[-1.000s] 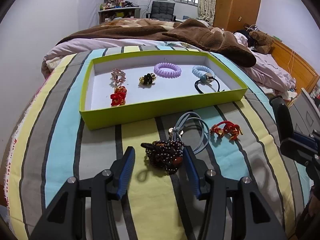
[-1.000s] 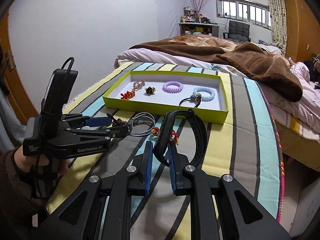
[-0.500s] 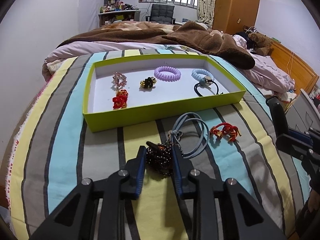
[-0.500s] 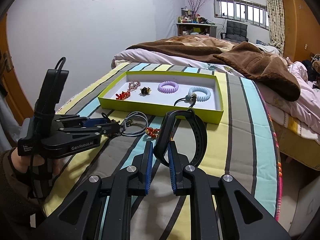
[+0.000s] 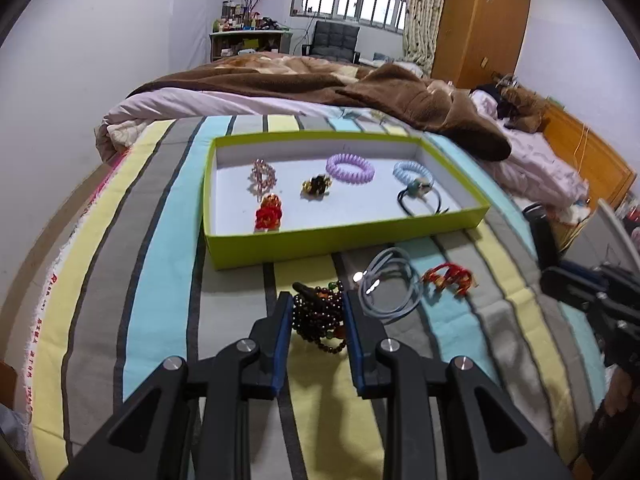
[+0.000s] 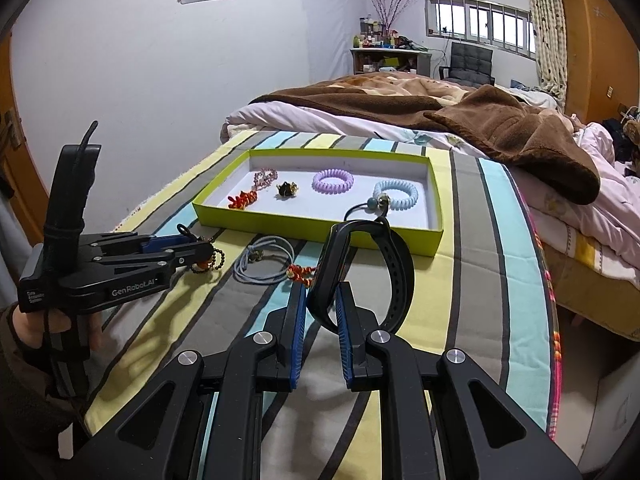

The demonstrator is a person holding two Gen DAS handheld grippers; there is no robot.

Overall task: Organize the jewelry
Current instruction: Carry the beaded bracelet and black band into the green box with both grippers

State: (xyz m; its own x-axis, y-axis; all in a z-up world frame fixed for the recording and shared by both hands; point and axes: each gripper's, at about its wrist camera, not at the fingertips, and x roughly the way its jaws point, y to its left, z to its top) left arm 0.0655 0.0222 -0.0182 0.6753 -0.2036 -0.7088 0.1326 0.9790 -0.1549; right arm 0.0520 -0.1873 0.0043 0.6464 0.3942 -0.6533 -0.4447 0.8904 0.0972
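We hold two grippers over a striped bedspread (image 5: 168, 264). Ahead of both sits a shallow green tray (image 5: 340, 240) that already contains six pieces: a pink bead bracelet, a red ornament, a dark gold charm, a purple coil tie, a blue coil tie and a black hair tie.

Our left gripper (image 5: 316, 312) pinches the dark beaded bracelet (image 5: 318, 316), which dangles just clear of the bedspread in the right wrist view. Our right gripper (image 6: 320, 306) is clamped on a black wristband (image 6: 384, 264).

Just beyond the left gripper's right finger lie a grey-blue cord (image 5: 388, 284) and a red knotted bracelet (image 5: 448, 278), both outside the tray. By our reckoning, four pieces remain to be placed.
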